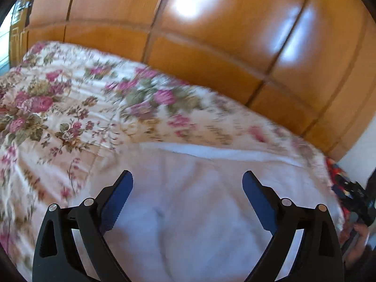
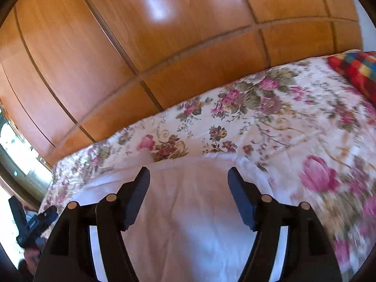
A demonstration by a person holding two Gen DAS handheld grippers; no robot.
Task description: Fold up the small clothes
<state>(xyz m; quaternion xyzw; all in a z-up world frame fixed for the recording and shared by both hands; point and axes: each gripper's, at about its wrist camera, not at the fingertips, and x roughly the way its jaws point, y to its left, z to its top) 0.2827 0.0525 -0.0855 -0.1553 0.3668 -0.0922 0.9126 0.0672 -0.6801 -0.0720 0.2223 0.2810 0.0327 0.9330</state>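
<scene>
A white garment (image 1: 188, 199) lies spread flat on the floral bedspread (image 1: 58, 108). In the left wrist view my left gripper (image 1: 187, 176) is open and empty, held above the garment's middle. In the right wrist view the same white garment (image 2: 188, 211) lies below my right gripper (image 2: 188, 172), which is open and empty, its fingers pointing toward the garment's far hem. The right gripper also shows at the right edge of the left wrist view (image 1: 354, 199), and the left gripper at the lower left of the right wrist view (image 2: 30, 223).
A glossy wooden wardrobe (image 1: 211, 35) stands right behind the bed. A red checked blanket (image 2: 357, 70) lies at the bed's far right. A window (image 2: 14, 148) is at the left.
</scene>
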